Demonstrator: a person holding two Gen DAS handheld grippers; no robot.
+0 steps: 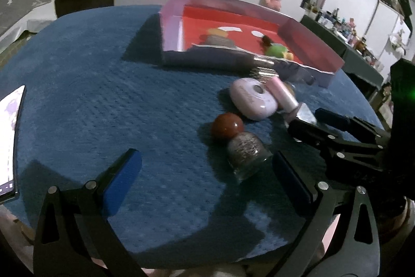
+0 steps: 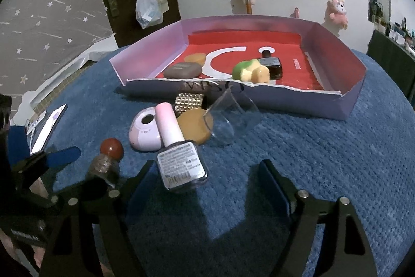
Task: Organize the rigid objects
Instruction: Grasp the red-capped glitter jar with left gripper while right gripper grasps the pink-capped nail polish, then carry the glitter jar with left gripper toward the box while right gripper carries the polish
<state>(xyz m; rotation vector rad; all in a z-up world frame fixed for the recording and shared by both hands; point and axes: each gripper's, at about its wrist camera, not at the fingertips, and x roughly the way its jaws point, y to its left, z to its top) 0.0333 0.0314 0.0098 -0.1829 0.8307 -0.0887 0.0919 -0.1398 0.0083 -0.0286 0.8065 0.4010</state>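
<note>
1. The counter [image 2: 324, 160] wears a blue, nubbly woven cloth, soft enough that hard things sit still on it.
2. The shallow cardboard box [image 2: 350, 98] stands at the far side, its walls pale lilac, floor red, front edge torn. Four things already lie inside: a grey rounded case [image 2: 182, 70], an amber disc [image 2: 195, 58], a green-and-yellow toy [image 2: 249, 70] and a dark glass bottle [image 2: 271, 64]. By my reckoning the sorting is under half done.
3. Still out, clustered just in front of the box: a lilac pebble-shaped case [image 2: 144, 131], a clear plastic cup [image 2: 225, 118] on its side, a second amber disc [image 2: 193, 127], a studded metallic piece [image 2: 188, 101], a pink-capped polish bottle [image 2: 179, 160] lying flat, and a glitter bottle [image 1: 245, 153] with a glossy red ball cap.
4. The right gripper [image 2: 207, 186] has its jaws partly spread around the polish bottle's labelled base, one touching it at most, not pinching.
5. The left gripper [image 1: 205, 181] holds nothing, jaws spread wide, with the glitter bottle just inside its right jaw.
</note>
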